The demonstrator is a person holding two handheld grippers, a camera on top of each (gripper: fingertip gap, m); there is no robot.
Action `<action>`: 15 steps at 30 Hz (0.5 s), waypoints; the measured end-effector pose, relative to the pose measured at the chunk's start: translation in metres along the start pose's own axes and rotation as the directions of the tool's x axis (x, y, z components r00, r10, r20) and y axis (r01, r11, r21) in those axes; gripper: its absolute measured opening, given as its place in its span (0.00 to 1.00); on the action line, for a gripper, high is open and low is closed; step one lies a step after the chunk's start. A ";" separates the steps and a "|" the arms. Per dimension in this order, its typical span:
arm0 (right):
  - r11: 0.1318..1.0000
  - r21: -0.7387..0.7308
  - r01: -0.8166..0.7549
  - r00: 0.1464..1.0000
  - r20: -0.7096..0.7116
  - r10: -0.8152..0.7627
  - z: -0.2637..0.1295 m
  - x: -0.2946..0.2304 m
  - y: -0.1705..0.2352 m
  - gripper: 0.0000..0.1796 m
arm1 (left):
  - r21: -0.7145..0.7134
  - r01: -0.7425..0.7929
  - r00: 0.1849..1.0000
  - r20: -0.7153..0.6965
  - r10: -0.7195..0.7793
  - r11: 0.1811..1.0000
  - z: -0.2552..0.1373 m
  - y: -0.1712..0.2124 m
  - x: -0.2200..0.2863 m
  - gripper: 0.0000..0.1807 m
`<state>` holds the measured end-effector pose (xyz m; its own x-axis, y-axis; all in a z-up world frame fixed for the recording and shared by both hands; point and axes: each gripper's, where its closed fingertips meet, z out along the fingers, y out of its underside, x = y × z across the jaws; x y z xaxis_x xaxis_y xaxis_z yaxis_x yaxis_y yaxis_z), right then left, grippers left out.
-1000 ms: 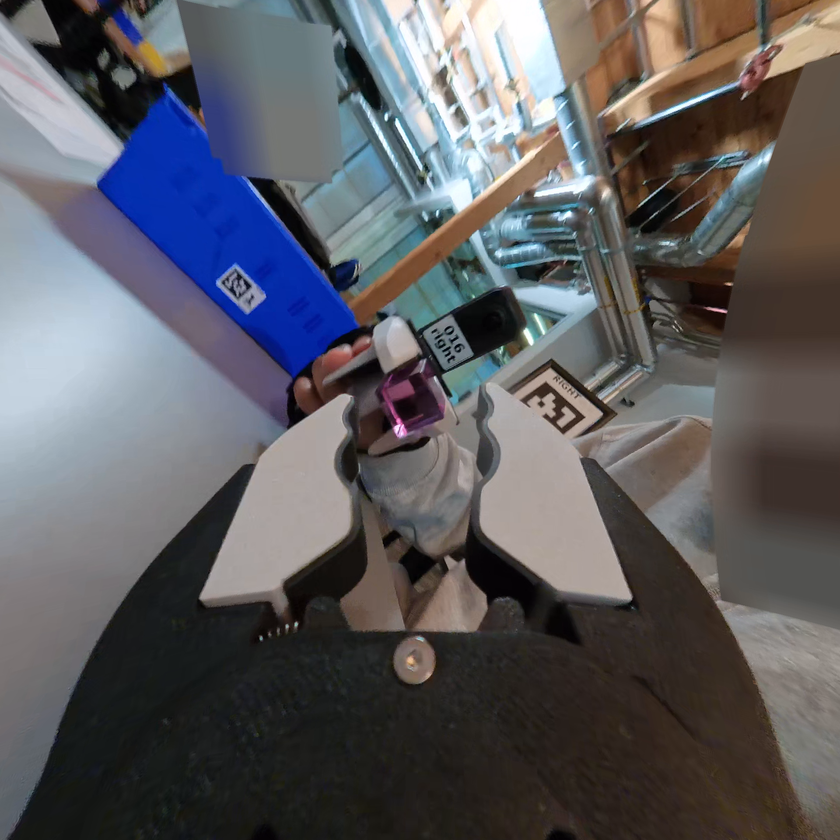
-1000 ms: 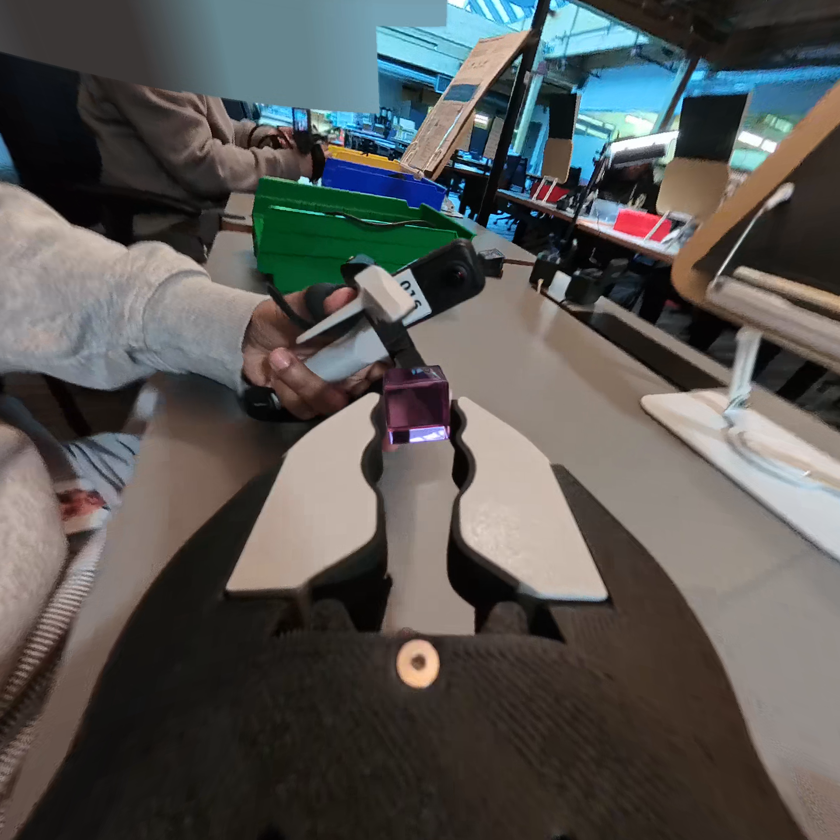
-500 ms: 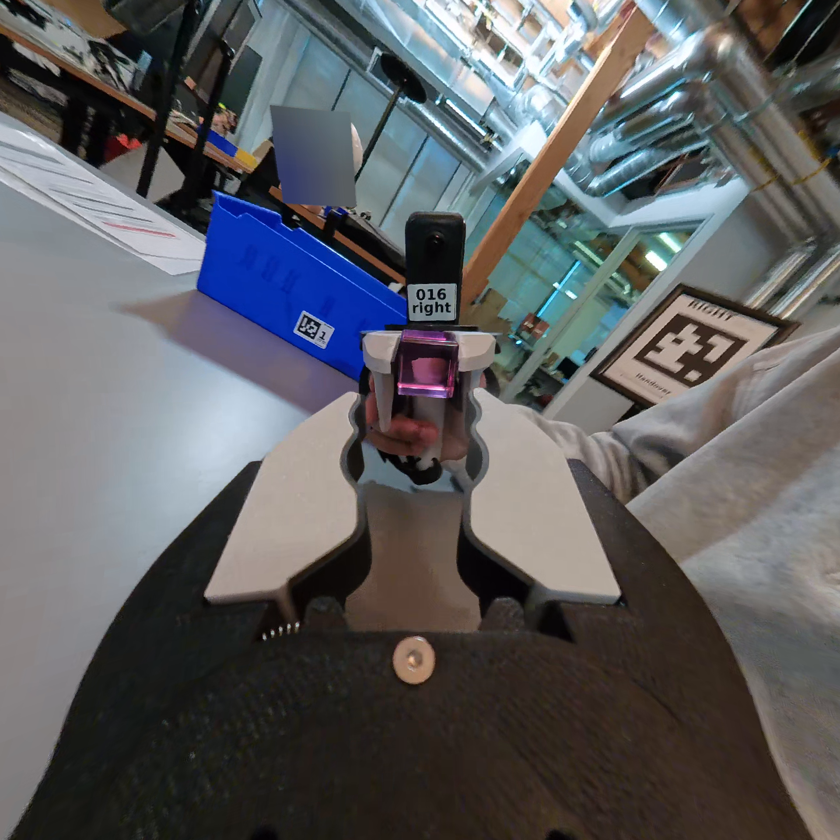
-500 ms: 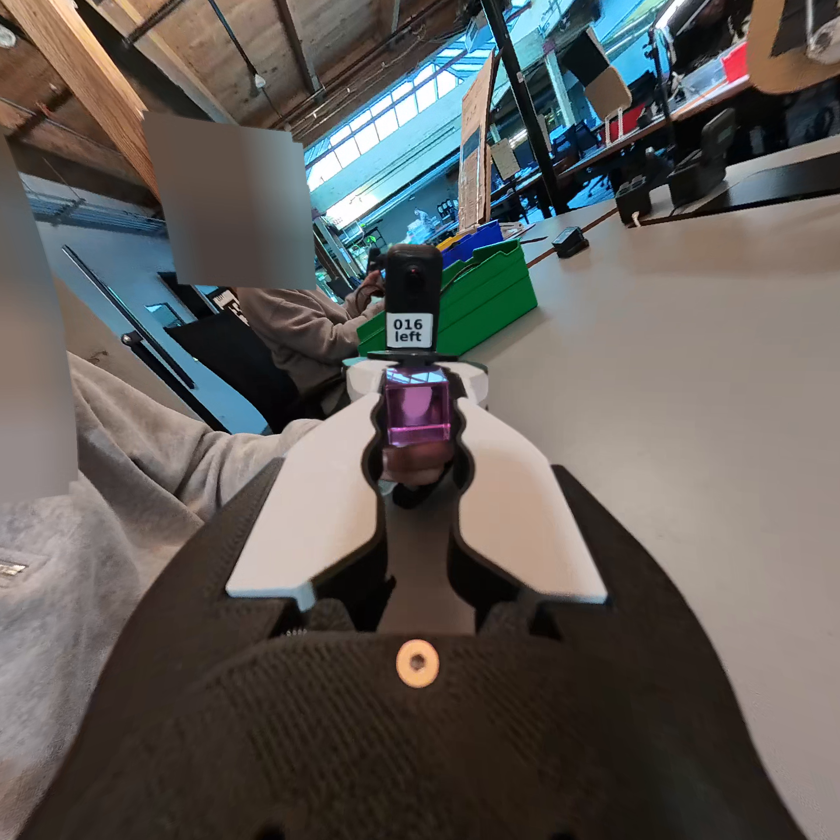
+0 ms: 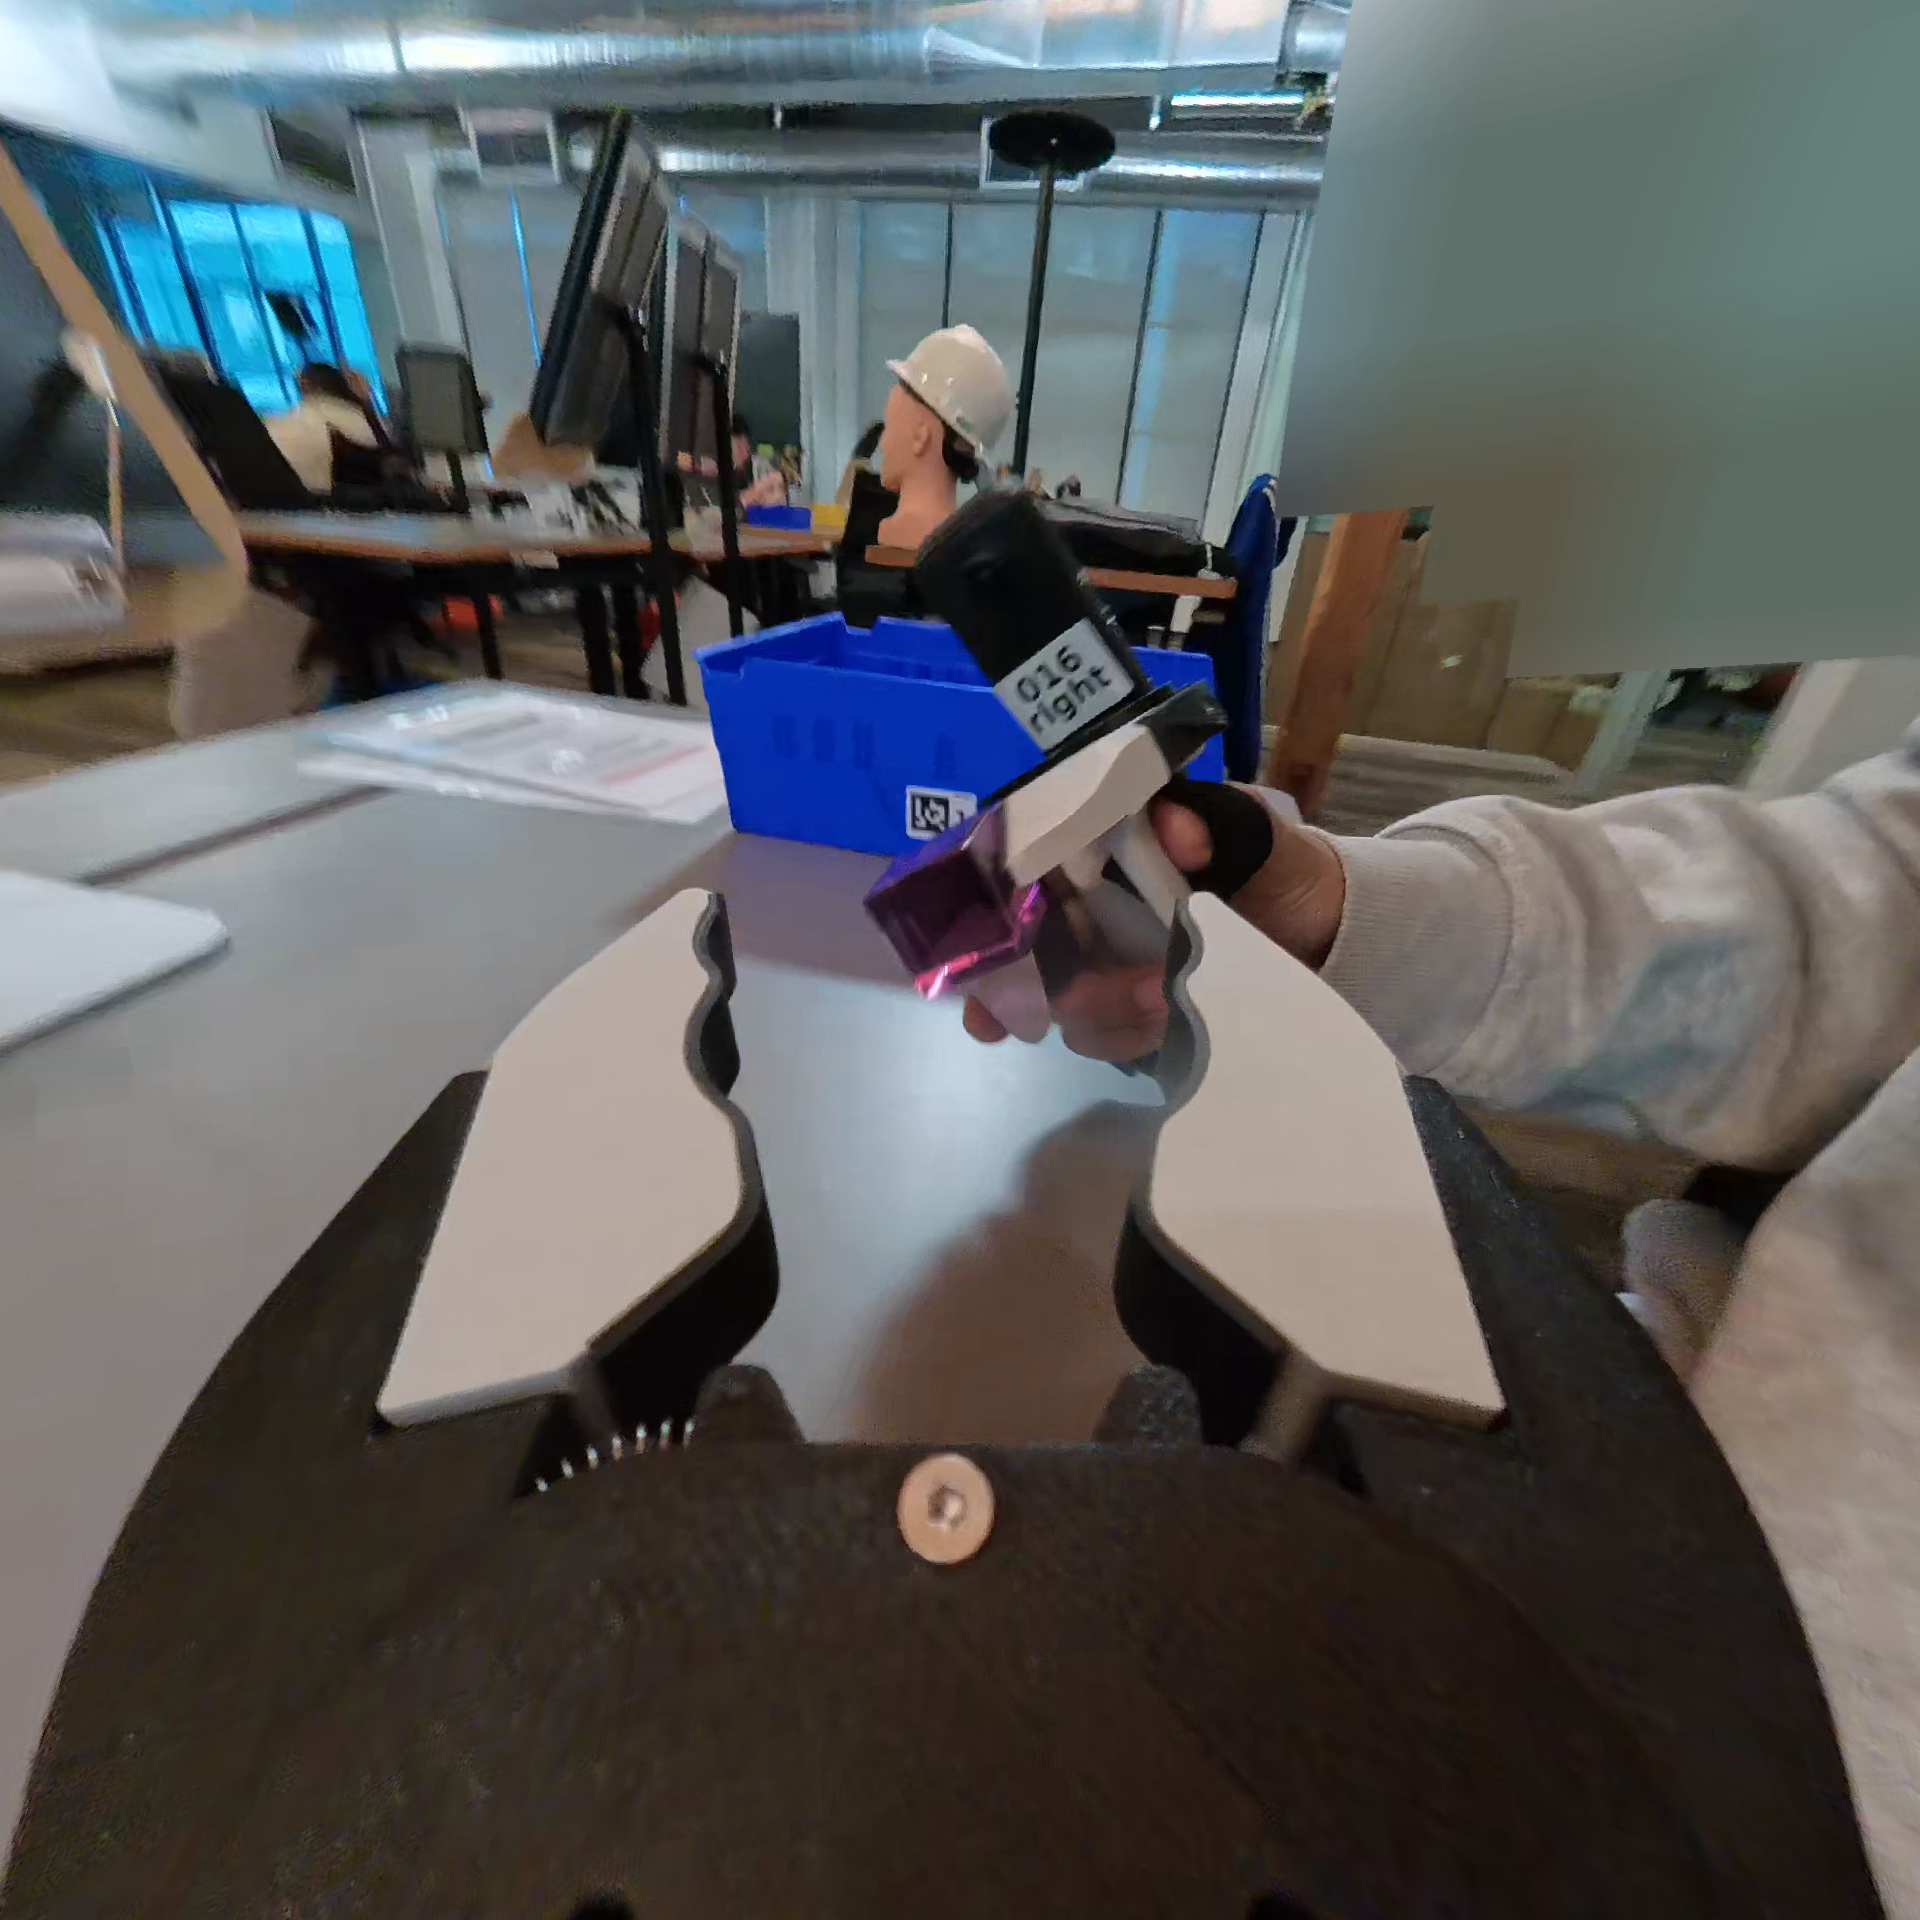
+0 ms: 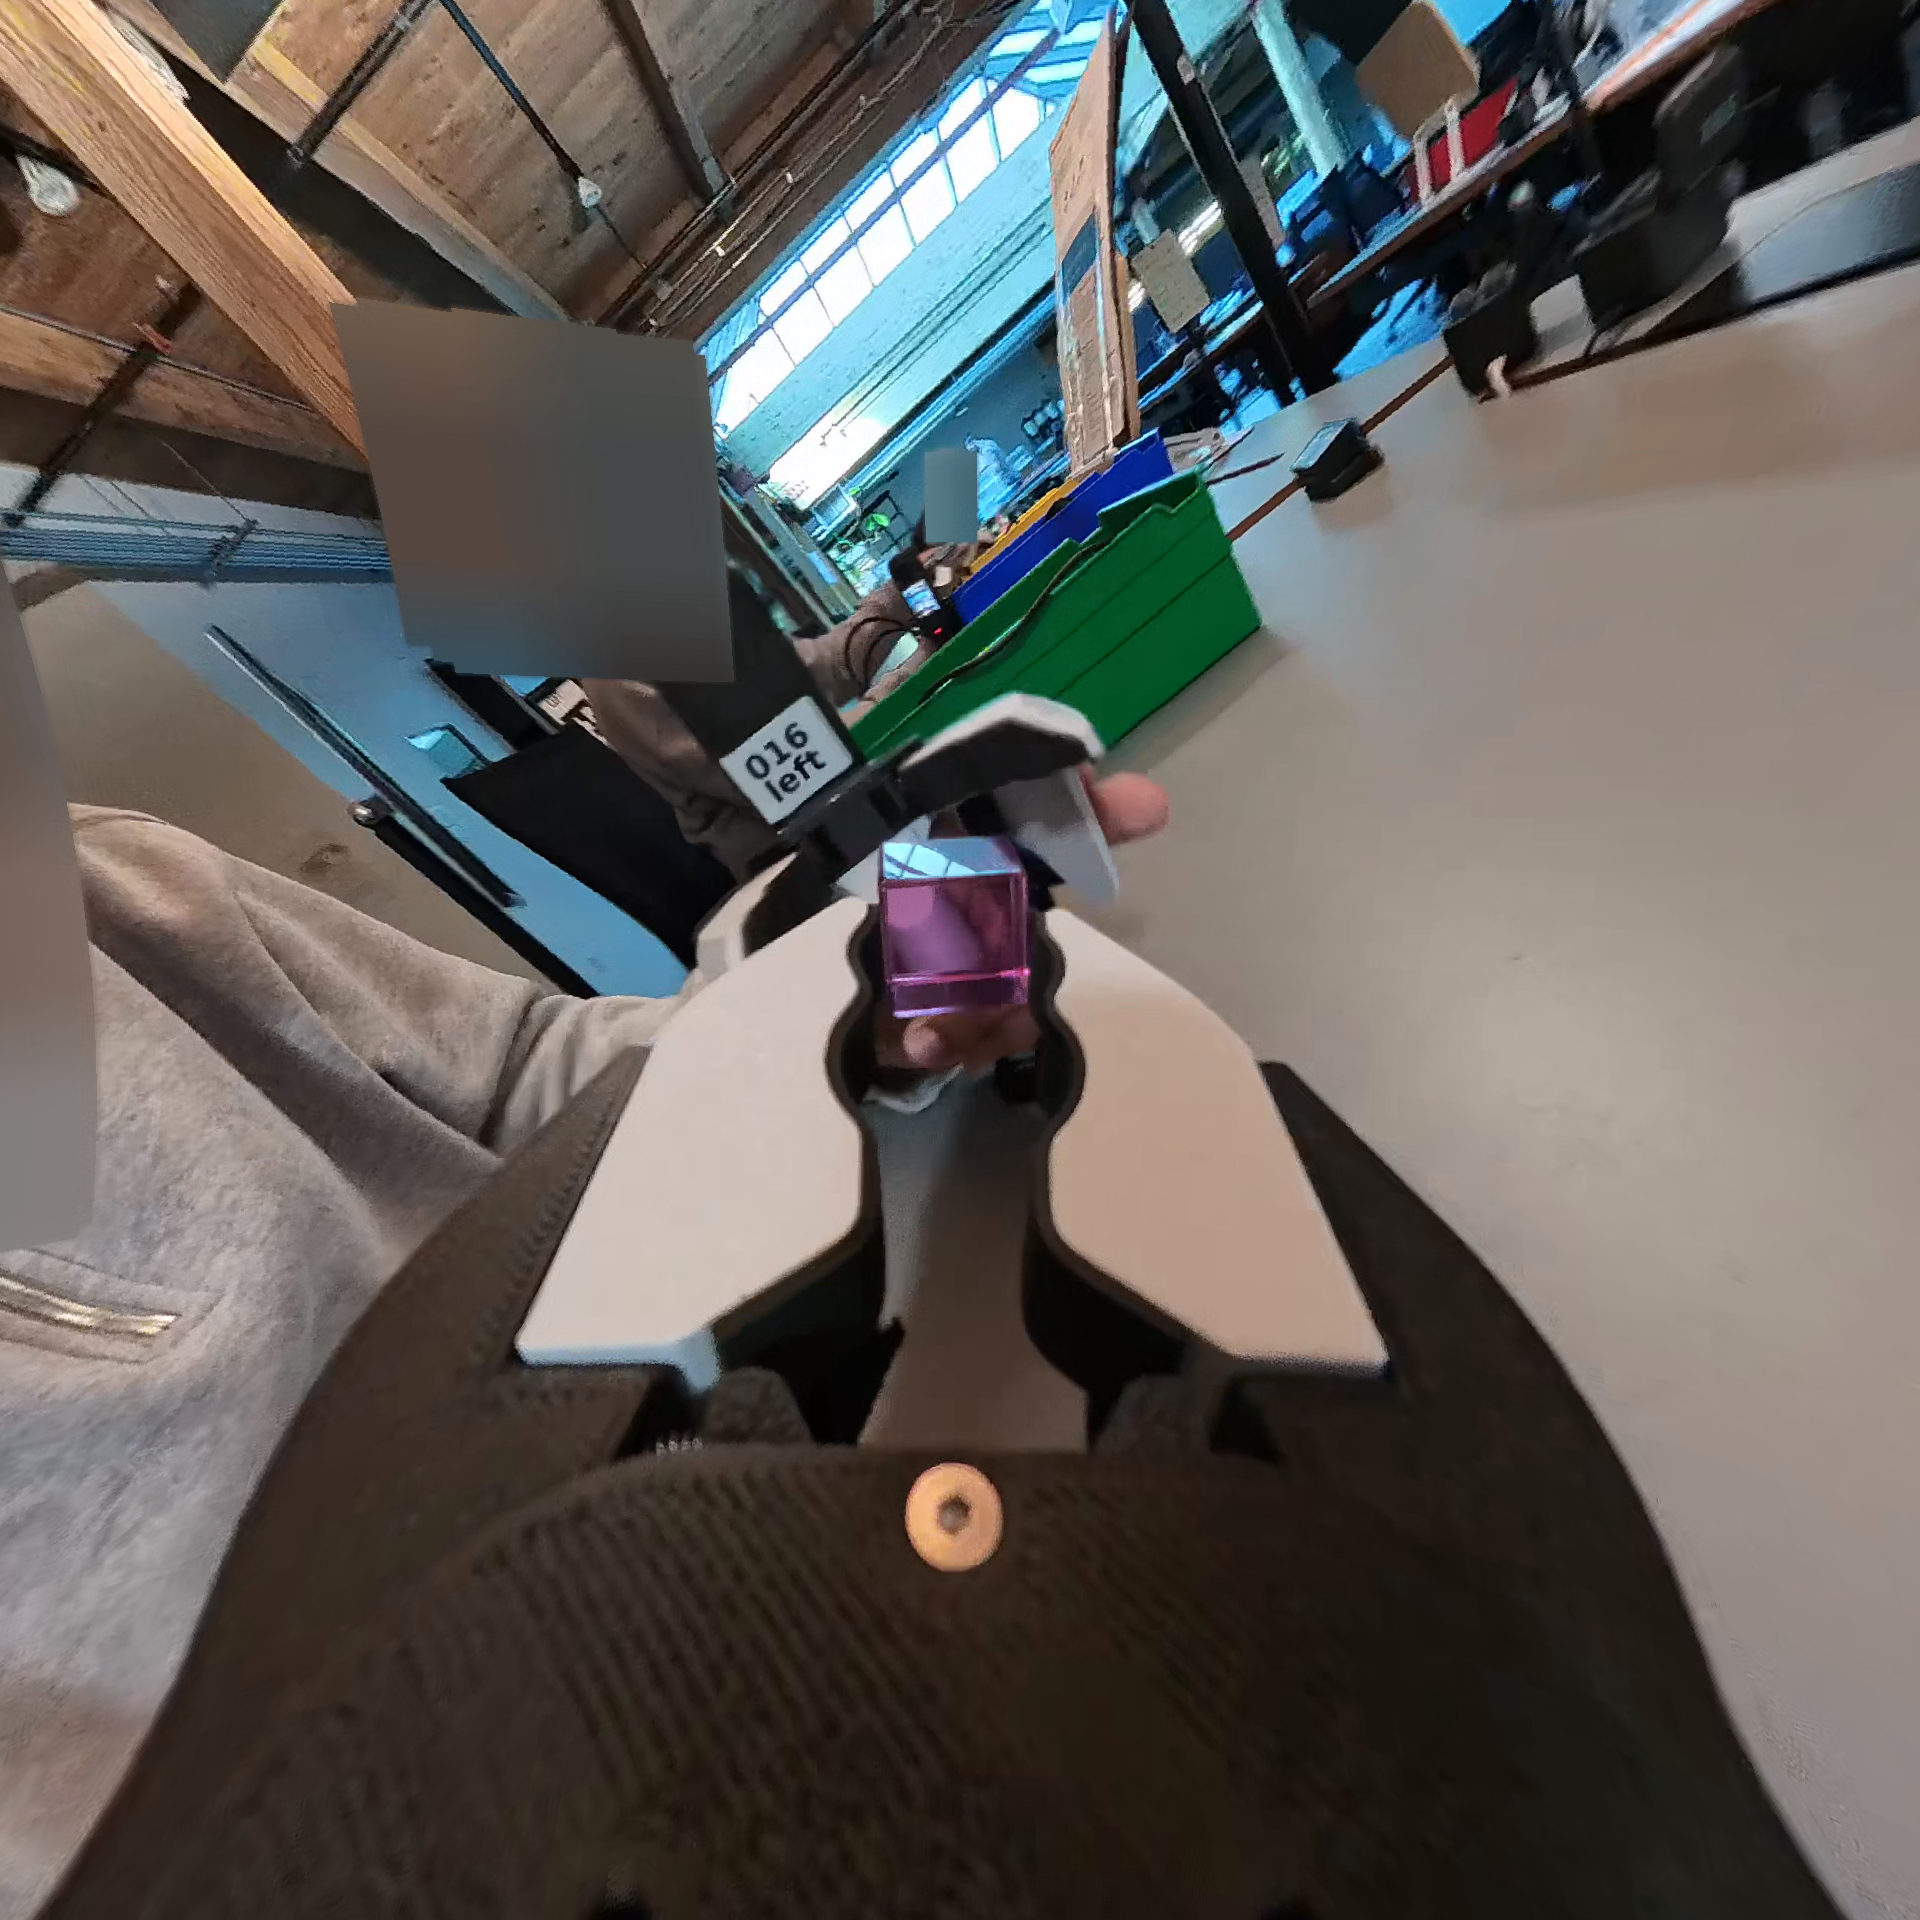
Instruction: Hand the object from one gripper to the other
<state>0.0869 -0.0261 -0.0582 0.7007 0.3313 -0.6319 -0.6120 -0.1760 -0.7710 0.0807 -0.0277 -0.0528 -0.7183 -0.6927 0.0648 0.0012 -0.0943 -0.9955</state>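
A clear purple cube (image 6: 954,940) is clamped between the fingertips of my right gripper (image 6: 954,935), which is shut on it above the grey table (image 6: 1558,831). My left gripper (image 5: 948,925) is wide open and empty. In the left wrist view the cube (image 5: 951,920) hangs just ahead of the open left fingertips, between their lines and a little right of centre, touching neither finger (image 5: 623,1091). The right gripper (image 5: 997,888) comes in tilted from the upper right. In the right wrist view the left gripper's white finger (image 6: 1070,810) shows just behind the cube.
A blue bin (image 5: 831,727) and papers (image 5: 520,743) lie on the table beyond the grippers. A white pad (image 5: 94,945) is at the left edge. A green bin (image 6: 1091,613) and a small black device (image 6: 1340,457) stand farther off. Grey sleeves (image 5: 1610,935) flank both views. The tips of both grippers are at nearly the same place.
My left gripper's fingers have opened much wider. Both views have swung round, and the right gripper with the cube now sits tilted toward the right of the left gripper's gap.
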 end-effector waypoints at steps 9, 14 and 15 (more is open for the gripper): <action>0.956 -0.068 -0.286 0.947 0.131 0.292 0.001 -0.004 0.008 0.15 | -0.126 -0.350 0.931 0.060 0.359 0.928 0.008 0.017 0.010 0.32; 0.919 -0.116 -0.378 0.908 0.149 0.392 0.003 -0.004 0.016 0.15 | -0.144 -0.377 0.918 0.074 0.390 0.915 0.009 0.018 0.009 0.27; 0.908 -0.116 -0.403 0.897 0.149 0.417 0.003 -0.003 0.016 0.15 | -0.146 -0.381 0.916 0.076 0.395 0.913 0.008 0.018 0.009 0.26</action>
<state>0.0744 -0.0272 -0.0685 0.3189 0.3615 -0.8761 -0.7952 -0.4009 -0.4549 0.0804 -0.0415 -0.0700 -0.6046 -0.7258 -0.3283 0.1730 0.2826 -0.9435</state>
